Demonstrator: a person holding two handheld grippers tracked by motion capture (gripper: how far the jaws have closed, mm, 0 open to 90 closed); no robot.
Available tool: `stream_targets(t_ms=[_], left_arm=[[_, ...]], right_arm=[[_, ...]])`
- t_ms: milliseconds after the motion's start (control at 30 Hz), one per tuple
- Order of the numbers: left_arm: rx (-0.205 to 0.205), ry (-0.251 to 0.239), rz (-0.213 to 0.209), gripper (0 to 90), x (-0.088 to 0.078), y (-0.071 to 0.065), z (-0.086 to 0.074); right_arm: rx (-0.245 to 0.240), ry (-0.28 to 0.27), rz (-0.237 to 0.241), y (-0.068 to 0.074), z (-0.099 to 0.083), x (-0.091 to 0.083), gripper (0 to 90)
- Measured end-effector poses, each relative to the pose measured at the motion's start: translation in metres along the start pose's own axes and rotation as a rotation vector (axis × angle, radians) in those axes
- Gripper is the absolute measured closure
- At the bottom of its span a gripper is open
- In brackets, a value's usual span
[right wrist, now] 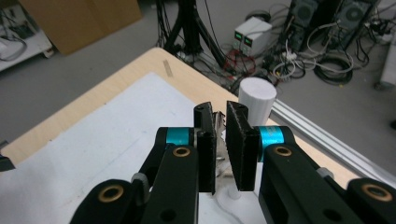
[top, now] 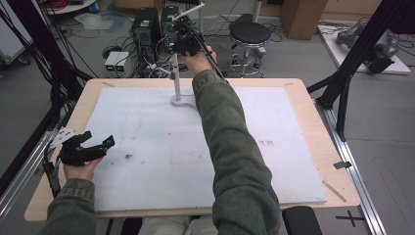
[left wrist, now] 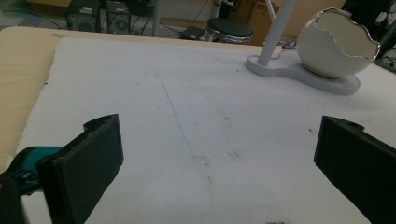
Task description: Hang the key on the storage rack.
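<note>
right gripper (right wrist: 220,140): i see its jaws nearly closed on a thin silvery piece (right wrist: 219,135), up beside the white post (top: 175,78).
left gripper (top: 95,143): jaws wide apart, holding nothing, near the tabletop's (top: 303,98) left edge.
count: one stand (left wrist: 299,74), one cracked white egg-shaped shell (left wrist: 336,44) on its base.
room: white mat (top: 161,147) bare between grippers.

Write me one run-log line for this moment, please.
left gripper: open, idle over white mat | right gripper: shut on a small metallic piece beside white post | egg-shaped cup: on stand base
</note>
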State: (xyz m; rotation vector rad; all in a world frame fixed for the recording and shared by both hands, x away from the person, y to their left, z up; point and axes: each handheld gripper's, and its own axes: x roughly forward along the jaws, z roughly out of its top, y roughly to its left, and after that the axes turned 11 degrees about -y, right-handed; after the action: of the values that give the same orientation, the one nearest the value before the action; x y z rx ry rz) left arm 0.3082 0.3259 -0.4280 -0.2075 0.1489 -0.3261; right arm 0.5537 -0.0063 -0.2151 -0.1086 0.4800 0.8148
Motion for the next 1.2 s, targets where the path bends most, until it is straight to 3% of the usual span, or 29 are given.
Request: stream_targets(t_ms=[67,167,267,300,333,367,400,433,467,500,533,567,600,833,867,933,1200], left_arm=[[0.000,0.001,-0.002,1.8,0.000,0.000,0.000],[0.001,-0.001,-0.002,1.8,0.000,0.000,0.000],[0.000,0.001,-0.003,1.8,0.000,0.000,0.000],[0.000,0.001,-0.003,1.8,0.000,0.000,0.000],[-0.002,0.000,-0.002,1.8,0.001,-0.001,0.000],[-0.002,0.000,-0.002,1.8,0.001,-0.001,0.000],[-0.001,0.001,-0.003,1.8,0.001,-0.001,0.000],[-0.001,0.001,-0.003,1.8,0.001,-0.001,0.000],[-0.001,0.000,-0.003,1.8,0.001,-0.001,0.000],[-0.001,0.000,-0.002,1.8,0.001,-0.001,0.000],[0.001,-0.002,0.002,1.8,0.000,-0.001,0.000],[0.001,-0.002,0.002,1.8,0.000,-0.001,0.000],[-0.003,-0.004,0.005,1.8,0.000,0.000,0.000],[-0.001,-0.004,0.011,1.8,0.001,0.001,0.000],[0.000,-0.006,0.013,1.8,0.001,0.001,0.000],[0.000,-0.006,0.017,1.8,0.001,0.002,0.000],[-0.001,-0.003,0.017,1.8,0.001,0.000,0.000]], right_arm=[[0.007,0.018,-0.018,0.001,-0.002,0.004,81.2],[0.018,0.003,-0.013,0.001,-0.004,0.005,76.4],[0.035,-0.001,0.004,0.000,-0.005,0.000,60.2],[0.035,-0.001,0.004,0.000,-0.005,0.000,60.2],[0.036,-0.007,0.000,-0.001,-0.006,-0.006,50.3],[0.036,-0.007,0.000,-0.001,-0.006,-0.006,50.3],[0.040,-0.015,0.005,-0.002,-0.008,-0.013,41.9],[0.040,-0.015,0.005,-0.002,-0.008,-0.013,41.9],[0.046,-0.011,-0.001,-0.005,-0.012,-0.019,30.9],[0.046,-0.011,-0.001,-0.005,-0.012,-0.019,30.9],[0.046,0.006,-0.008,-0.008,-0.016,-0.024,20.5],[0.046,0.006,-0.008,-0.008,-0.016,-0.024,20.5],[0.031,0.010,-0.028,-0.010,-0.021,-0.030,12.4],[0.044,0.042,-0.063,-0.023,-0.032,-0.048,7.6],[0.057,0.051,-0.079,-0.026,-0.035,-0.054,1.9],[0.064,0.049,-0.092,-0.031,-0.038,-0.061,0.5],[0.107,0.080,-0.123,-0.046,-0.048,-0.085,0.5]])
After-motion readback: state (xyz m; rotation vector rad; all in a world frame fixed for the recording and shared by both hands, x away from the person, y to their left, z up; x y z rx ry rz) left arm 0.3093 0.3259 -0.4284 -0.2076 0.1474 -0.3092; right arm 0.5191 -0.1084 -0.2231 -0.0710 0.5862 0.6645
